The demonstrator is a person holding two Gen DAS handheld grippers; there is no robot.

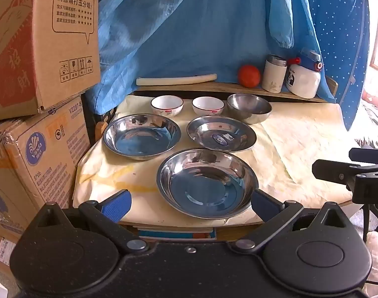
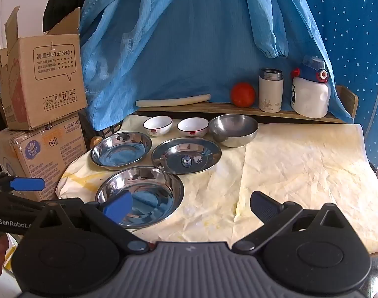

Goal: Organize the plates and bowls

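the left claw (image 1: 191, 202) is wide open above the nearest shiny plate (image 1: 207, 182). two more plates (image 1: 141, 136) and three bowls (image 1: 248, 108) sit behind it on the bench (image 1: 300, 149).

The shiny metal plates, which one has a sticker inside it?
The back-right steel plate, in front of the steel bowl, has a blue sticker at its centre. The other two plates have none.

Cardboard boxes (image 2: 42, 79) stacked L; shelf w/ tomato (image 2: 242, 94), flask (image 2: 270, 90), white bottle (image 2: 310, 94); blue cloth (image 2: 189, 37) behind.
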